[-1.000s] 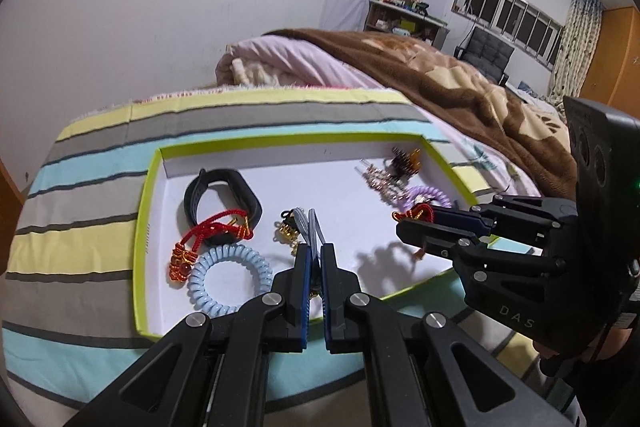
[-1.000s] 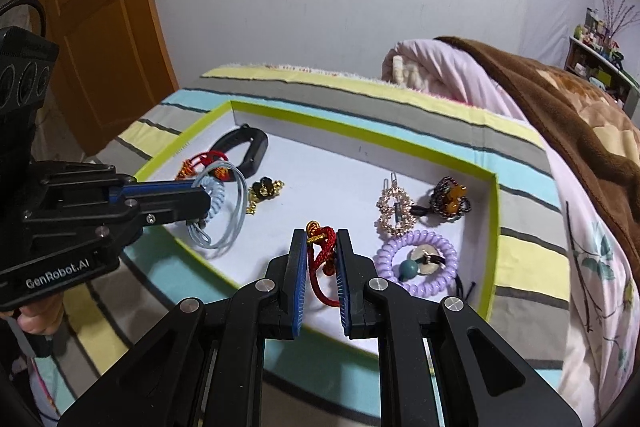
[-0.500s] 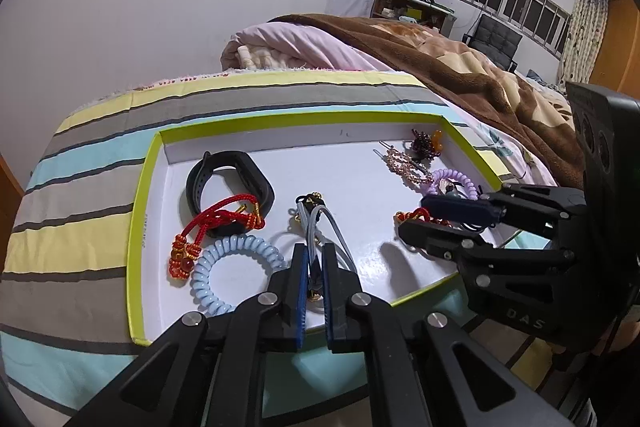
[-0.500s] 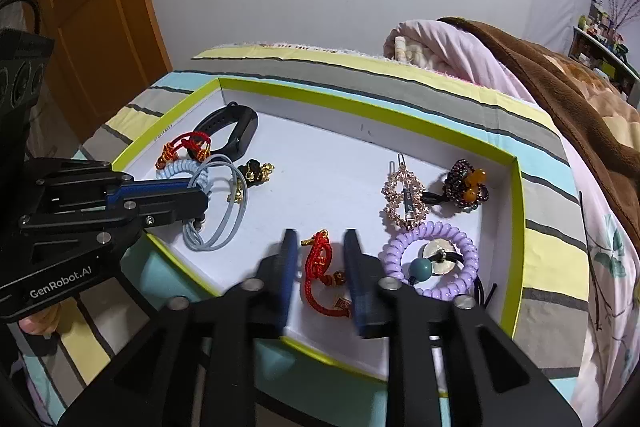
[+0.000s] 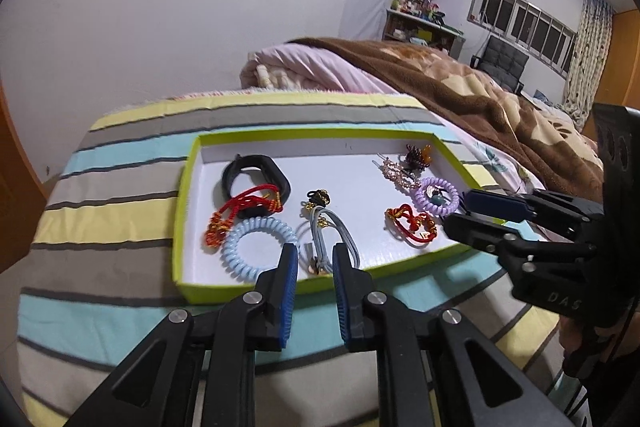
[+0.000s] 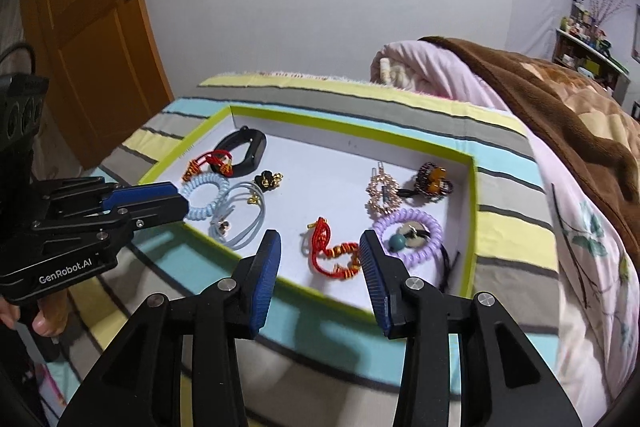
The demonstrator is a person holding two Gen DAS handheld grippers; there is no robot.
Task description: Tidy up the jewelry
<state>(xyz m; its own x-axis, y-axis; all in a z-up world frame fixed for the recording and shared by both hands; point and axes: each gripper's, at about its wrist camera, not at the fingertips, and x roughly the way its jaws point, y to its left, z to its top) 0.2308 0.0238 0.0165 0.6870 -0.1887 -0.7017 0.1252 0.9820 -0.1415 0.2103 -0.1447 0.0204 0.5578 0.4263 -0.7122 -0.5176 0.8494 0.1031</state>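
Presently, stock of the tray (image 6: 476, 183), a shallow white box with a lime-green rim lying on the striped bed cover.

Left half: black band (image 5: 256, 173), a red knotted cord (image 5: 240, 211) draped over it, a pale blue coil tie (image 5: 258, 249), a grey elastic loop (image 5: 332, 239) with a small black-and-gold charm (image 5: 318, 198) at its far end.

Right half: red cord bracelet with gold beads (image 6: 334, 253), lilac coil tie (image 6: 408, 235) with a teal bead inside it, a rose-gold hair clip (image 6: 384, 193), a dark beaded piece with amber stones (image 6: 432, 179).

My left gripper (image 5: 314, 269): jaws spread, holding nothing, hovering at the near rim with the grey elastic loop lying in line between its fingers.

My right gripper (image 6: 320, 259): jaws spread wide, empty, poised over the near rim with the red cord bracelet lying below, between them.

Step in hand, as I judge it: both items lie released in the tray, each on its own side, so the sorting is well along.

Next move: back both grippers clear of the rim without snagging the loose cords, then check the bed cover for any stray piece. None is visible outside the tray.
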